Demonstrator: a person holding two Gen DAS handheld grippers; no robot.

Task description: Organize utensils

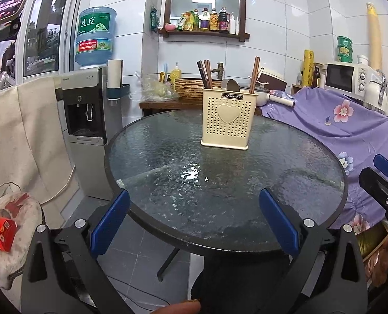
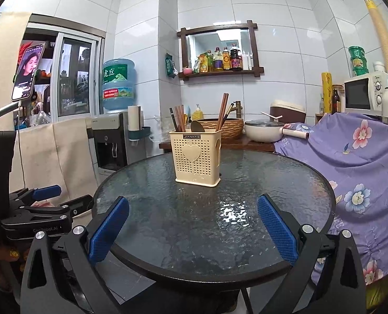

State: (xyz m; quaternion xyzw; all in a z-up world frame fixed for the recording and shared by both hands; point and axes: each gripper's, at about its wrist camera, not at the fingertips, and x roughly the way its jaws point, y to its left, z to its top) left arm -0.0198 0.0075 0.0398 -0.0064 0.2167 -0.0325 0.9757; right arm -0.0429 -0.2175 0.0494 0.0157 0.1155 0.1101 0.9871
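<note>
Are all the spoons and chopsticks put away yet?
Looks finished: chopsticks and a spoon stand in the cream holder. Nothing is in hand; the left gripper and right gripper are open and empty. No loose utensils show on the glass table.

A cream perforated utensil holder stands upright, holding chopsticks and a spoon.
</note>
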